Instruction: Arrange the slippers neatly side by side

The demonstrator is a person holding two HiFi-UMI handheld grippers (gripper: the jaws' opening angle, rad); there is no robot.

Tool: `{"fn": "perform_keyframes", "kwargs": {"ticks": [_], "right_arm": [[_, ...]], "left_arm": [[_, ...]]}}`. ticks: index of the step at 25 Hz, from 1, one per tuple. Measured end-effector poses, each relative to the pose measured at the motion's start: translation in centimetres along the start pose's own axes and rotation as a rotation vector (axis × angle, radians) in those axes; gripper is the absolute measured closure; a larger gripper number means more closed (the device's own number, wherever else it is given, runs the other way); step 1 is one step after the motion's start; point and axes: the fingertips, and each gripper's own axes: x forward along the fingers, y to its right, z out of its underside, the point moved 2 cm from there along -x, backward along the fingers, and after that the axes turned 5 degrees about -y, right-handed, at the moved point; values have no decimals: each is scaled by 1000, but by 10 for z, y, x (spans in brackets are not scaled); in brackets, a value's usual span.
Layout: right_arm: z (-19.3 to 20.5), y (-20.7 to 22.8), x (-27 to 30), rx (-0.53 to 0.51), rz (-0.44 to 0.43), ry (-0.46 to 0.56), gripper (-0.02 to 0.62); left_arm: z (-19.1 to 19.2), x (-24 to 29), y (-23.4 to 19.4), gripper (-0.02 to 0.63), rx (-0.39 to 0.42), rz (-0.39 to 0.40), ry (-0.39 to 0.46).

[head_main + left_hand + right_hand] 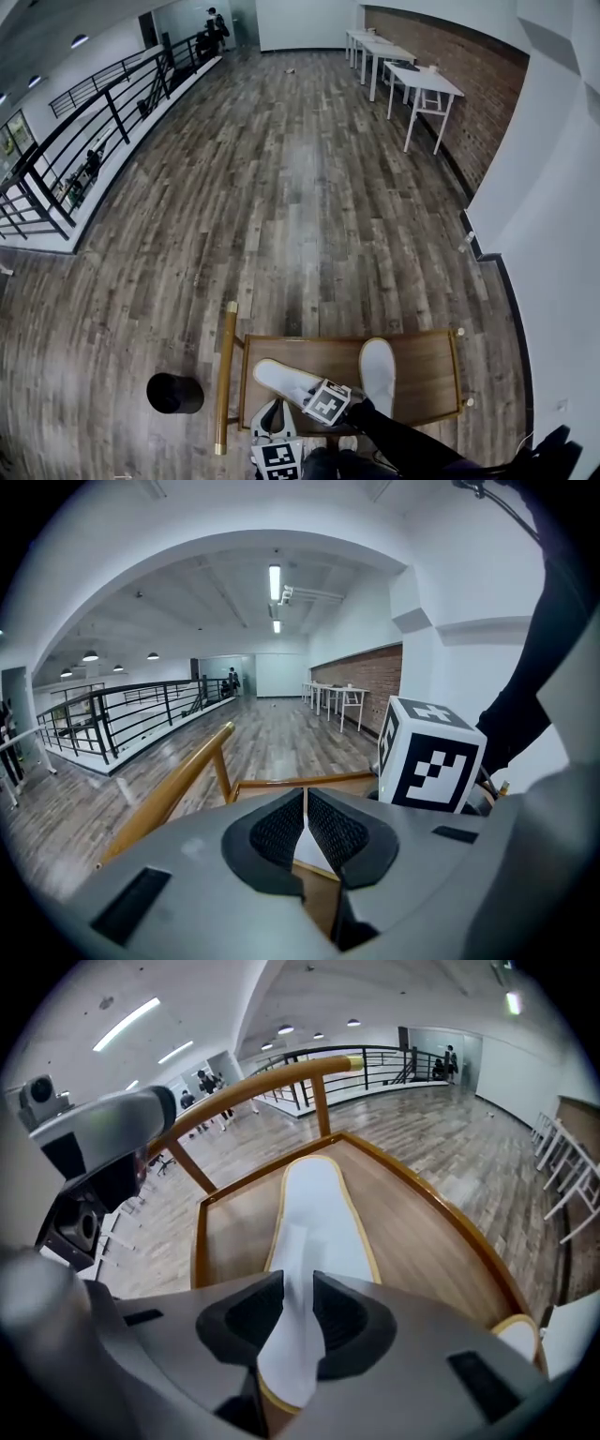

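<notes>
1 slipper [319, 1213] part-hidden by R tongs [298, 1309].

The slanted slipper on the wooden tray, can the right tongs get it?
Probably yes. The right tongs are open and straddle the slanted slipper at its near end, with nothing in between. The left tongs are shut, off to one side, not blocking.

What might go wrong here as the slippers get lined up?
The right gripper has only the thin upper of the slanted slipper between its jaws; that soft fabric may slide out or fold. Swinging it straight may nudge the other slipper or catch the raised rim of the tray.
</notes>
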Motion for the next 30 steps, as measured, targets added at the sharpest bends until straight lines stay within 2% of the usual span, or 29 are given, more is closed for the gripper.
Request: {"fn": "perform_keyframes", "kwargs": {"ticks": [2, 3, 5, 7, 9, 13, 19, 22, 24, 26, 30], "right_arm": [[2, 1, 0, 6, -13, -4, 517], [2, 3, 0, 21, -18, 3, 568], [2, 7, -2, 38, -34, 18, 575], [1, 8, -9, 12, -60, 23, 577], [-2, 8, -23, -59, -81, 11, 578], [-8, 18, -52, -337, -45, -53, 578], [-6, 10, -68, -872, 35, -152, 578], [-3, 4, -65, -1152, 109, -178, 578], [-7, 2, -62, -1294, 171, -164, 578], [-10, 3, -56, -1365, 209, -156, 578], [-7, 8, -44, -1373, 220, -155, 578]], "left_arm": [[-5, 4, 0, 595, -3, 3, 6], [-7, 6, -1, 595, -4, 2, 9], [-10, 7, -4, 595, -10, -5, 17], [-12, 8, -8, 595, -16, -15, 23], [-13, 7, -9, 595, -22, -20, 26], [-15, 6, -10, 595, -33, -30, 30], [-11, 3, -15, 595, -45, -45, 36], [-8, 2, -17, 595, -50, -53, 28], [-8, 1, -19, 595, -51, -56, 25], [-8, 0, -20, 595, -48, -51, 23], [-8, 0, -19, 595, -44, -46, 18]]}}
